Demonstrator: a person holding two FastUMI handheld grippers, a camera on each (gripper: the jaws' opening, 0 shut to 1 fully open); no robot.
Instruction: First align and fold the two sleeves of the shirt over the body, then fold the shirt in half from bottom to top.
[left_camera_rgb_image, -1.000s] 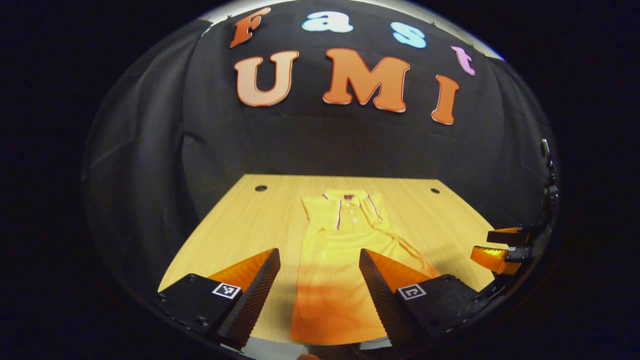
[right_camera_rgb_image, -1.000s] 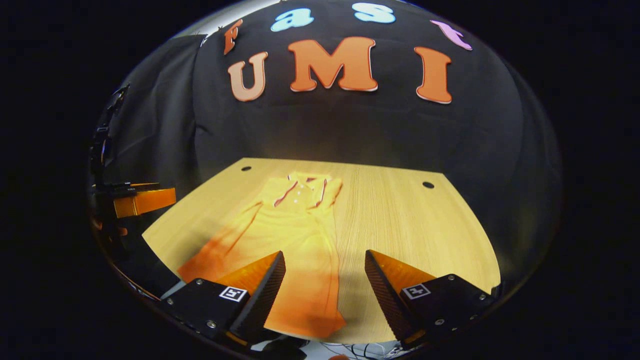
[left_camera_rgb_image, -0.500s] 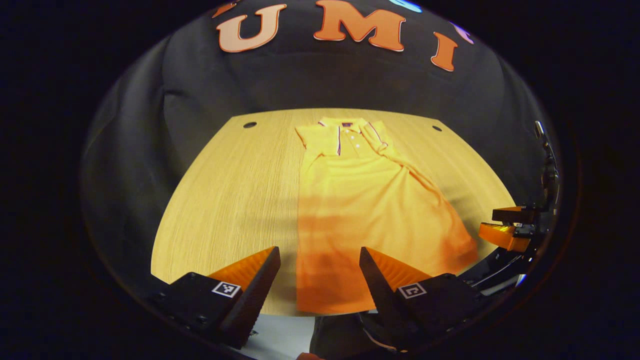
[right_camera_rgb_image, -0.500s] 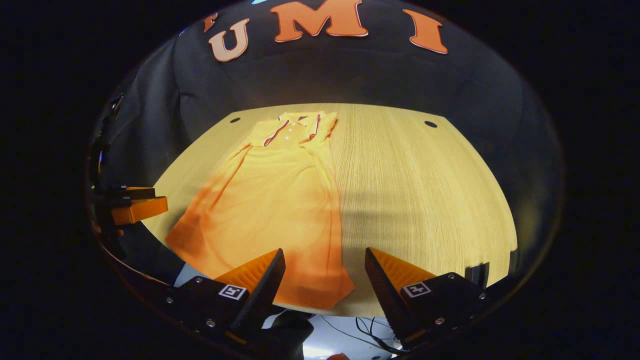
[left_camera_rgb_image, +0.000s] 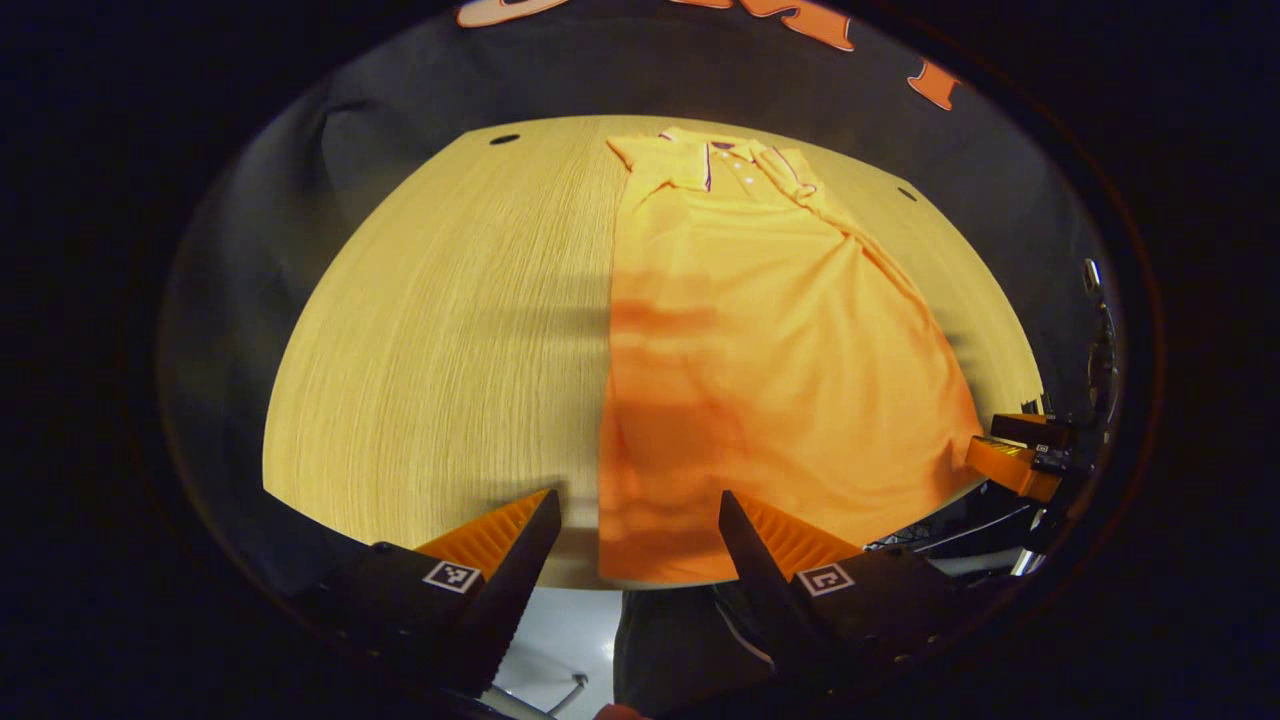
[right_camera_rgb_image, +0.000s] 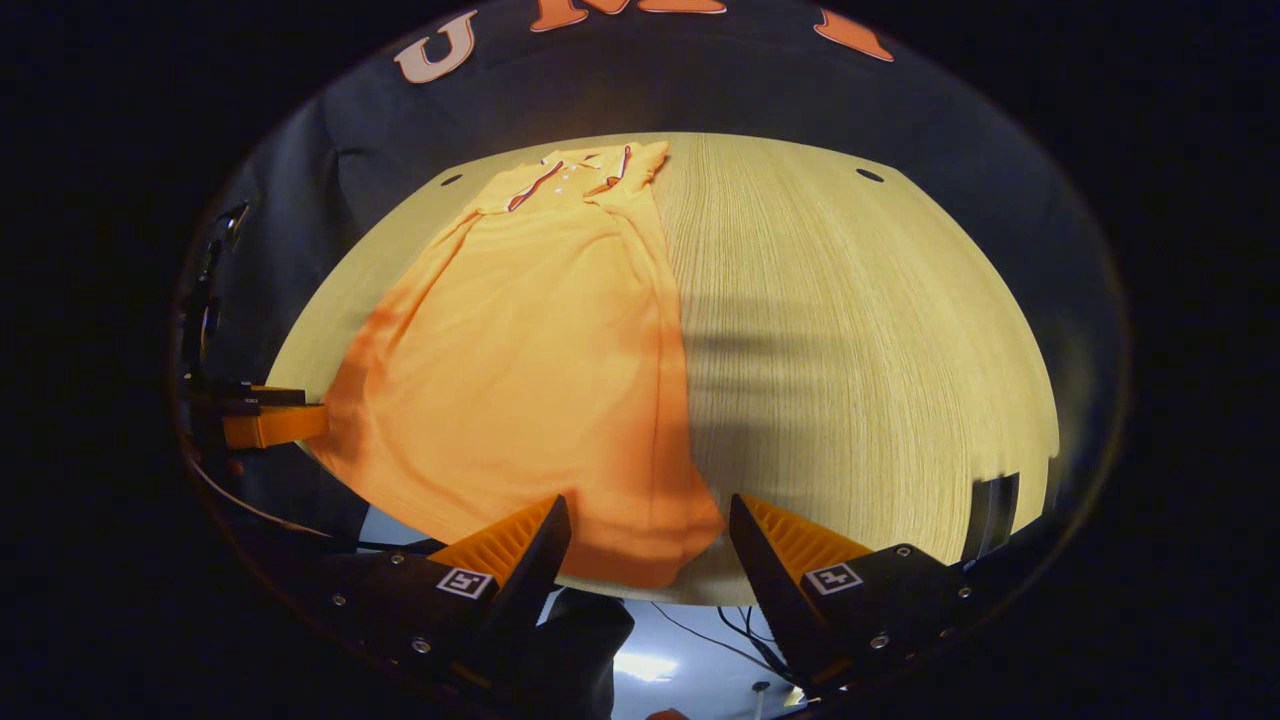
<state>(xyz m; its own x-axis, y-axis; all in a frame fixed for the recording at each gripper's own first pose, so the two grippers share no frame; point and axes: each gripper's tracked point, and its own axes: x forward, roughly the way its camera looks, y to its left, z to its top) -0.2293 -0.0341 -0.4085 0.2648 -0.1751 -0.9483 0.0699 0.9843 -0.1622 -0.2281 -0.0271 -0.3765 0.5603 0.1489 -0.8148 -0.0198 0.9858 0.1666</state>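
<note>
Shirt (left_camera_rgb_image: 760, 350): flat on counter (left_camera_rgb_image: 440, 330), hem just ahead of both grippers.
Left gripper (left_camera_rgb_image: 640, 520): jaws wide apart, empty.
Right gripper (right_camera_rgb_image: 650, 525): jaws wide apart, empty.

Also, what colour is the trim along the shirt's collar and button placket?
Dark, reddish trim on an orange-yellow shirt; exact hue unclear. Best seen in the right gripper view.

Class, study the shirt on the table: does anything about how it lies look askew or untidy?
Mostly tidy. The shirt lies flat on the table, collar at the far end, sleeves already folded in. One fold on its right side runs diagonally from the collar, so the body flares wider toward the hem. Both claws hover open at the hem.
</note>
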